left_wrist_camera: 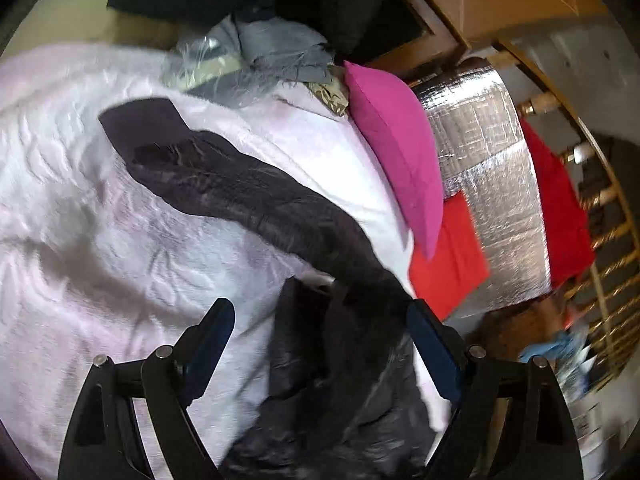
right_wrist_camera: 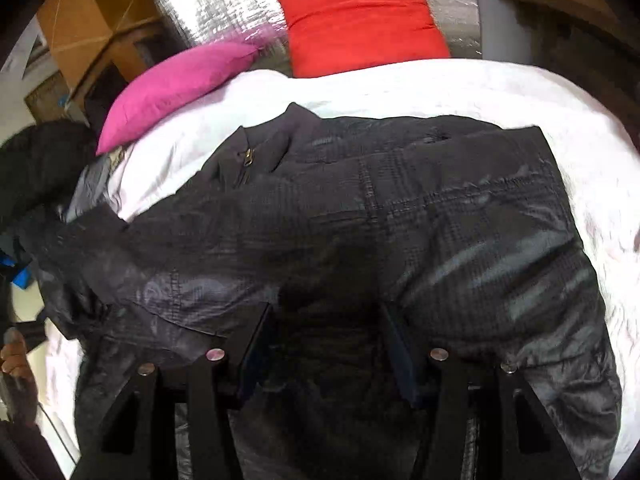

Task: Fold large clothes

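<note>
**One dark jacket spread on the bed, two grippers above it**

While one dark jacket [right_wrist_camera: 360,216] is laid across the pale bedspread [right_wrist_camera: 460,88], two cushions are counted at the head of the bed: one magenta cushion [right_wrist_camera: 176,84] at eleven o'clock in the right wrist view and one red cushion [right_wrist_camera: 360,20] at twelve o'clock, both leaned against a silver foil panel [right_wrist_camera: 216,0]. One collar with a single zip pull is seen at ten o'clock on the garment, and one sleeve [left_wrist_camera: 224,176] is stretched out toward ten o'clock in the left wrist view.

Bare bedspread is left open beyond the jacket's top hem at twelve to two o'clock in the right view, and a wide stretch of it is left free at nine o'clock in the left view. One heap of grey and dark clothes [left_wrist_camera: 272,48] is crowded at twelve o'clock there, just beside the magenta cushion.

The left gripper [left_wrist_camera: 320,328] is pitched gently downward over the jacket's edge, its jaws spread wide and released, fabric below them but not pinched. The right gripper [right_wrist_camera: 326,344] is tilted steeply down onto the jacket; its jaws are half parted, and whether cloth is clamped cannot be told.
</note>
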A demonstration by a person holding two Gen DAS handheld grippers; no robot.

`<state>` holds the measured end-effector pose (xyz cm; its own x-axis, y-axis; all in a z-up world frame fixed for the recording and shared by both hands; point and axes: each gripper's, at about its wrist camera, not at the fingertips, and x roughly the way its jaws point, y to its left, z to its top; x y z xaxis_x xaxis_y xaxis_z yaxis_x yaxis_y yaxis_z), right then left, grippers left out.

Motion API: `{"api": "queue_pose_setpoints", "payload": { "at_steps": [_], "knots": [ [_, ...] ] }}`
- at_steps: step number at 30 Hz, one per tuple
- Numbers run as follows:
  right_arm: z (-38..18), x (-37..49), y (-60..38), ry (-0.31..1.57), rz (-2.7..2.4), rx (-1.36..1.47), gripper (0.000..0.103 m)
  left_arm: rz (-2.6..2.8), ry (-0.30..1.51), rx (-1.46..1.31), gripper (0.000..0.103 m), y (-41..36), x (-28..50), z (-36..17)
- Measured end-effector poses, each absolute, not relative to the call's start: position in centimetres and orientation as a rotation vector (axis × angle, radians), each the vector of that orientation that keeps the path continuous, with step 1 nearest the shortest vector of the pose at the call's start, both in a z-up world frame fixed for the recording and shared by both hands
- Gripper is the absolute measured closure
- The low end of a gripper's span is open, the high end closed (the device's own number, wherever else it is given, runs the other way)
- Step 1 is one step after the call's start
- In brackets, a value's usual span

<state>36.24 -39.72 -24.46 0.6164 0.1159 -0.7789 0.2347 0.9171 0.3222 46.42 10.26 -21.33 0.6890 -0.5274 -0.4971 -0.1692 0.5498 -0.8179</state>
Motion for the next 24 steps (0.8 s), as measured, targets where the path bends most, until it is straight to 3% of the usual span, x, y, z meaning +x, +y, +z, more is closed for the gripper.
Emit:
{"api": "queue_pose_setpoints", "payload": {
  "at_steps": [9, 10, 12, 15, 24],
  "knots": [
    [-24.7, 35.8, -38.4, 0.921, -0.071, 0.321, 0.044, -0.345, 0.768, -1.164, 0.016, 9.1, 48.9, -20.9],
    [-24.8, 35.8, -38.4, 0.919, -0.070, 0.320, 0.044, -0.334, 0.760, -1.139, 0.020, 8.9, 48.8, -20.5],
    [-24.9, 35.6, -38.5, 0.915, -0.067, 0.324, 0.044, -0.309, 0.750, -1.028, 0.071, 7.7, 48.8, -19.4],
    [-24.8, 35.2, -38.8, 0.908, -0.058, 0.344, 0.044, -0.239, 0.730, -0.824, 0.091, 5.5, 48.7, -17.6],
    [-23.6, 33.4, -43.1, 0.825, -0.018, 0.600, 0.044, -0.427, 0.686, -0.234, 0.093, -9.8, 44.6, -13.4]
  ]
}}
